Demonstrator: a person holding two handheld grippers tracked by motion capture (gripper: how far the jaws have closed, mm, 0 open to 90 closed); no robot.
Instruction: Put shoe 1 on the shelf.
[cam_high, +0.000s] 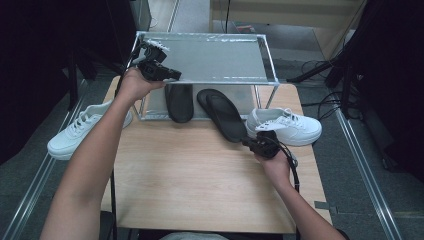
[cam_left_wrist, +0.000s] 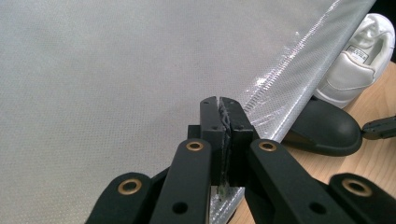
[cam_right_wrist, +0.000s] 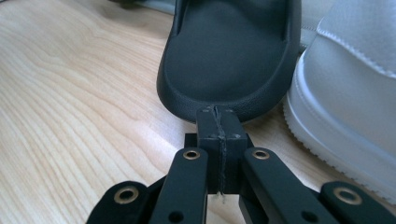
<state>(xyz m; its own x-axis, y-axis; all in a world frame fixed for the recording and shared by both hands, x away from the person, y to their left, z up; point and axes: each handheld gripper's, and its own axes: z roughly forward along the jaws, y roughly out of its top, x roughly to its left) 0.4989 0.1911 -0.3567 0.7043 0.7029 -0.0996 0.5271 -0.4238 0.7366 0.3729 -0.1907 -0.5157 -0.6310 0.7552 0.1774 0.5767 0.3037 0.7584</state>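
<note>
A black slipper (cam_high: 225, 116) lies slanted on the wooden table (cam_high: 190, 175), toe under the rack and heel (cam_right_wrist: 229, 60) towards me. My right gripper (cam_high: 248, 142) is shut with nothing between its jaws, and its tip (cam_right_wrist: 217, 113) touches the heel's rim. A second black slipper (cam_high: 179, 102) lies on the lower level under the rack's shelf. My left gripper (cam_high: 172, 75) is at the front edge of the silvery fabric shelf (cam_high: 215, 57). Its jaws (cam_left_wrist: 219, 105) are pressed together on the shelf's edge strip (cam_left_wrist: 275, 100), and a sliver of fabric shows between the pads.
A white sneaker (cam_high: 285, 126) stands right beside the slanted slipper, close to my right gripper (cam_right_wrist: 345, 84). Another white sneaker (cam_high: 82, 129) lies at the table's left edge. The metal-framed rack (cam_high: 270, 65) fills the far half of the table.
</note>
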